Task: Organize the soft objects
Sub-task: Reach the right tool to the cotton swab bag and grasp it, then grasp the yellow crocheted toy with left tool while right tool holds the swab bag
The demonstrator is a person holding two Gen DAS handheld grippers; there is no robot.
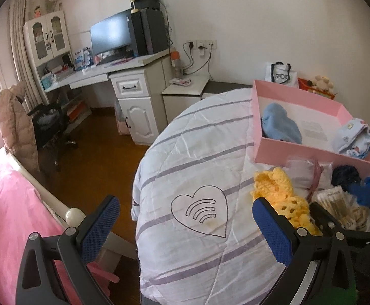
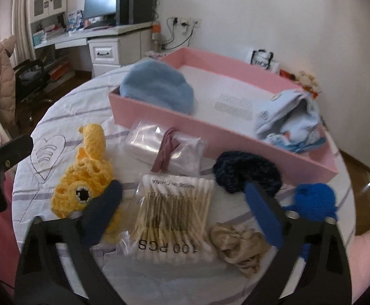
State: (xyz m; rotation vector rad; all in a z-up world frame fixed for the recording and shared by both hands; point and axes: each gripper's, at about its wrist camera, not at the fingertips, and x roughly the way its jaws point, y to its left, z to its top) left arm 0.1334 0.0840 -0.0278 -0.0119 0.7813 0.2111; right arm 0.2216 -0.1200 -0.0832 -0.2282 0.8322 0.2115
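A pink box on a round table holds a light blue knit hat and pale blue baby clothes. In front of it lie a yellow crochet piece, a clear pouch with a mauve strap, a dark navy knit piece, a bright blue knit piece, a beige scrunchie and a pack of cotton swabs. My right gripper is open, its fingers either side of the swab pack without touching it. My left gripper hangs open over the striped tablecloth, beside the yellow crochet piece.
A pink bed lies at the left, with its white footboard knob close to the table. Behind stand a white desk with a monitor, a black chair and a low side table. Wooden floor lies between them.
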